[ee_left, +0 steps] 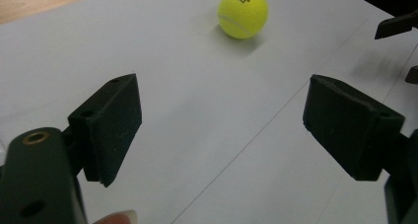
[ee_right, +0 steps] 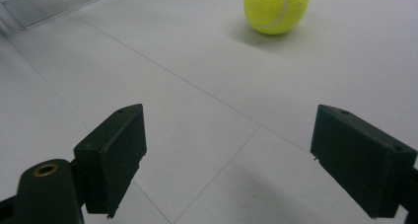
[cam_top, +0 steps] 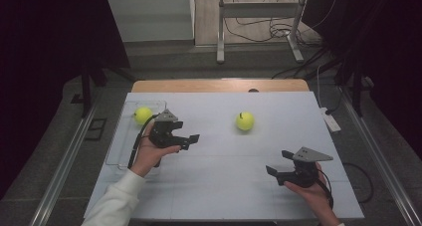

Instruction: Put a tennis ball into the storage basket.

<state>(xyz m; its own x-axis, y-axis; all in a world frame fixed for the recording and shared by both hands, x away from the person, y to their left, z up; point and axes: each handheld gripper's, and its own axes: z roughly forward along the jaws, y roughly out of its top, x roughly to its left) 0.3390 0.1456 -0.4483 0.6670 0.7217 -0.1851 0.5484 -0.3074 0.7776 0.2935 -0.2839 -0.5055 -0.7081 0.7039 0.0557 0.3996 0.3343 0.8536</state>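
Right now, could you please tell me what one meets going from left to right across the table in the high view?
Clear tray → ball in the tray → left gripper → ball on the table → right gripper, both grippers with open jaws.

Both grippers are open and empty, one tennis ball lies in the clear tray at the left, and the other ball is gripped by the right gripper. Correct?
Not quite. The second tennis ball lies free on the white table, apart from the right gripper, as the high view shows. The rest holds: left gripper open too, one ball in the tray.
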